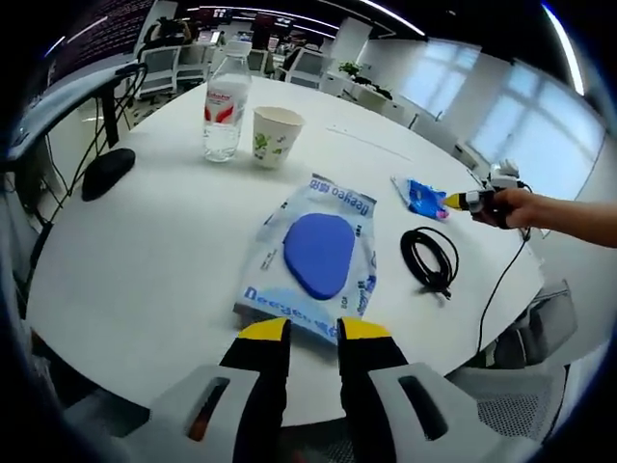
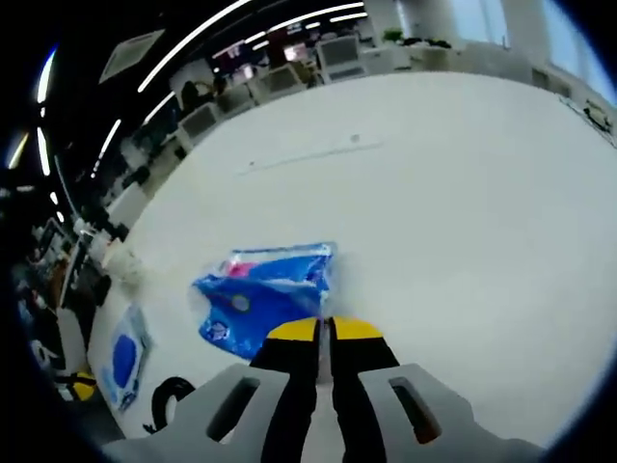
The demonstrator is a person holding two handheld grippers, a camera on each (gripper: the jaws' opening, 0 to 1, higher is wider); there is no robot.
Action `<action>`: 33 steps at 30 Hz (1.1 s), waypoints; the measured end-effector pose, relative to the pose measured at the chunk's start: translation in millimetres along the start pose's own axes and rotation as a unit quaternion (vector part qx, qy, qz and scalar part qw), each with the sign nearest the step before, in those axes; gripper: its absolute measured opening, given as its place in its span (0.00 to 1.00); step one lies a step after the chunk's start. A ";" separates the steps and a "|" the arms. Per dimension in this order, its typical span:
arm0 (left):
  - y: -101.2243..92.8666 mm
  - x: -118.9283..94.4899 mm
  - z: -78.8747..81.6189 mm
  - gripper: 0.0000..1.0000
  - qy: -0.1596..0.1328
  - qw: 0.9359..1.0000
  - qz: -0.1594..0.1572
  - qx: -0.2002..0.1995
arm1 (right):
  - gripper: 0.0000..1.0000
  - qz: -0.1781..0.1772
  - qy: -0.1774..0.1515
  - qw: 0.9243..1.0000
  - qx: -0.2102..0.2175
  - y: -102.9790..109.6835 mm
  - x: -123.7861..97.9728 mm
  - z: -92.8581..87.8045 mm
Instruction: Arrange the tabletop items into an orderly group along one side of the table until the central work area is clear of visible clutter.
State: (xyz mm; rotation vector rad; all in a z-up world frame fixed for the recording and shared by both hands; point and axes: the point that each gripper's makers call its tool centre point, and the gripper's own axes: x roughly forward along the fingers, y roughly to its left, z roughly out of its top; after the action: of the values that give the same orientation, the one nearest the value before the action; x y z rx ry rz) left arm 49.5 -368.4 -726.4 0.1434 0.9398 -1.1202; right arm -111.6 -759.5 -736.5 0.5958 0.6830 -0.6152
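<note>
Office chairs and bright windows ring a round white tabletop that carries a scatter of loose items. In the left gripper view, a water bottle and a paper cup stand just beside each other at the far side, already something like a group. A black mouse lies alone near the left edge. A clear pack with a blue pad inside lies in the middle, right ahead of the left tool, whose yellow-tipped jaws stand a little apart with nothing between them, hovering at the pack's near edge. To the right lie a coiled black cable and a small blue packet.

The right tool shows in that view at the far right, held in a hand, its tip at the blue packet. In the right gripper view, its own jaws are pressed nearly together at the crumpled packet's near edge. Whether they pinch the plastic I cannot tell, since the tips hide the contact.

The middle is not yet clear. Each tool seems set at one flat item so that both could be slid toward the bottle and cup. The thin plastic may crumple or slip.
</note>
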 end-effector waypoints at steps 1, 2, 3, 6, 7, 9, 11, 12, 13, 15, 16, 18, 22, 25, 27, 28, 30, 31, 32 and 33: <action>1.0 0.5 -0.3 0.17 0.000 1.000 0.000 -0.002 | 0.02 -0.002 0.001 1.000 -0.004 -1.0 -0.9 -0.1; 1.4 0.6 -0.6 0.17 0.000 1.000 0.001 -0.003 | 0.02 -0.003 0.001 1.000 -0.006 -1.7 -1.4 0.2; 1.6 0.3 -1.0 0.17 0.002 1.000 0.002 -0.002 | 0.02 -0.003 0.000 1.000 -0.007 -2.3 -2.7 0.8; 2.0 1.1 -1.3 0.18 0.002 1.000 0.001 -0.005 | 0.03 -0.004 -0.003 1.000 -0.005 -5.1 -4.7 2.2; 2.4 1.6 -1.8 0.19 0.004 1.000 0.002 -0.006 | 0.03 -0.006 -0.004 1.000 -0.005 -5.3 -5.8 2.7; 2.4 1.9 -1.9 0.22 0.004 1.000 0.001 -0.010 | 0.04 -0.007 -0.005 1.000 -0.009 -4.5 -7.6 4.7; 3.1 2.2 -4.6 0.23 0.011 1.000 0.004 -0.010 | 0.05 -0.004 -0.006 1.000 -0.028 0.2 -9.1 7.7; 3.1 2.2 -4.6 0.23 0.010 1.000 0.004 -0.011 | 0.06 -0.002 -0.005 0.999 -0.040 1.8 -8.6 9.1; 3.3 2.6 -5.1 0.23 0.011 1.000 0.003 -0.012 | 0.07 0.001 -0.004 0.999 -0.051 4.5 -8.8 10.1; 3.0 3.1 -5.7 0.23 0.012 1.000 0.002 -0.014 | 0.08 0.011 -0.001 0.997 -0.079 15.2 -8.5 11.4; 2.6 3.1 -5.4 0.23 0.011 1.000 0.001 -0.014 | 0.08 0.014 0.000 0.996 -0.084 18.9 -8.0 11.1; 2.0 3.1 -4.6 0.23 0.009 1.000 0.001 -0.014 | 0.09 0.020 0.002 0.995 -0.094 27.1 -6.7 11.0; 2.7 3.0 -5.6 0.25 0.012 1.000 0.001 -0.014 | 0.10 0.029 0.011 0.991 -0.134 42.7 -4.3 10.2; 5.5 3.2 -7.7 0.26 0.016 1.000 0.005 -0.015 | 0.11 0.035 0.019 0.986 -0.164 58.3 -2.0 9.1; 7.4 2.6 -9.0 0.27 0.018 1.000 0.008 -0.019 | 0.12 0.041 0.018 0.984 -0.170 66.8 -0.7 9.6; 8.1 2.3 -10.1 0.27 0.020 1.000 0.009 -0.021 | 0.12 0.045 0.017 0.983 -0.178 73.2 0.0 9.9; 9.1 3.1 -11.8 0.28 0.023 0.999 0.010 -0.023 | 0.12 0.051 0.019 0.980 -0.193 83.8 2.3 9.4; 8.8 3.3 -12.4 0.28 0.025 0.999 0.009 -0.023 | 0.12 0.057 0.019 0.979 -0.196 89.4 3.4 9.2; 8.4 3.5 -13.0 0.29 0.027 0.999 0.009 -0.022 | 0.13 0.064 0.020 0.977 -0.201 95.8 4.0 8.3; 7.8 3.7 -13.6 0.29 0.028 0.999 0.008 -0.022 | 0.13 0.072 0.022 0.975 -0.210 104.4 5.4 7.0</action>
State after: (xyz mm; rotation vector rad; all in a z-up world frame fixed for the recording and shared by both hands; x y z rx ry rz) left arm 48.5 -360.0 -740.2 0.1465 1.0108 -1.0841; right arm -34.1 -696.2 -705.3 0.2623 0.7762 -0.3077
